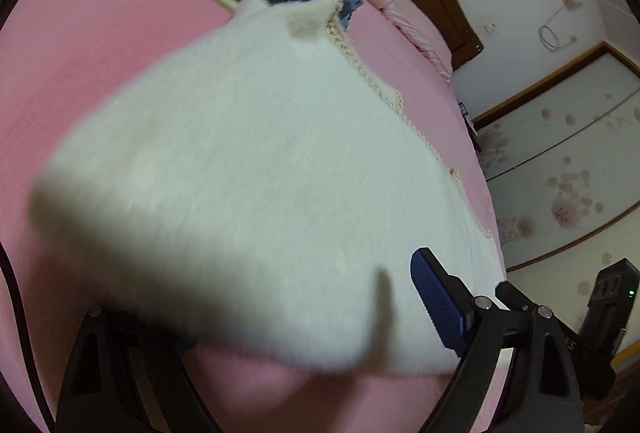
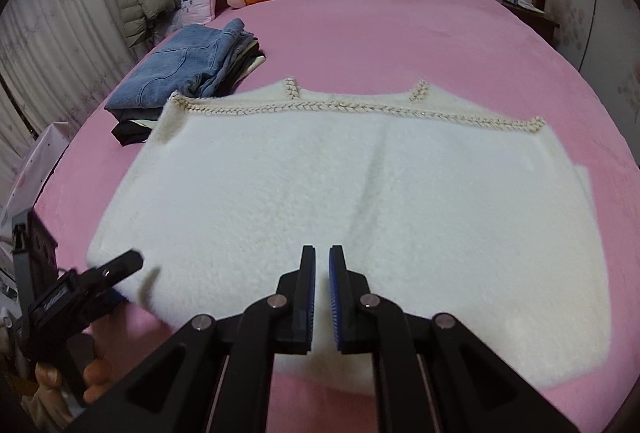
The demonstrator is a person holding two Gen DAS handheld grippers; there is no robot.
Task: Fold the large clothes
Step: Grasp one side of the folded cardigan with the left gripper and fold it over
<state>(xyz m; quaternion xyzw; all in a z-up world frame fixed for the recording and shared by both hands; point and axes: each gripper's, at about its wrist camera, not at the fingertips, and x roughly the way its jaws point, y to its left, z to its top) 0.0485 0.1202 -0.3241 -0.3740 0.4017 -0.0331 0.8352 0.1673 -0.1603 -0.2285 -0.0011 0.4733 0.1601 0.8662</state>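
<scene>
Lying spread across the pink bed (image 2: 400,33), the white fleece garment (image 2: 340,193) is filling the centre of the right wrist frame, braided trim toward the top. The right tool (image 2: 322,297) is hovering over its near edge, fingers nearly together, gripping nothing. The left tool (image 2: 120,273), lower left, is pinching the garment's corner. Folded jeans (image 2: 180,69) are sitting upper left.
</scene>
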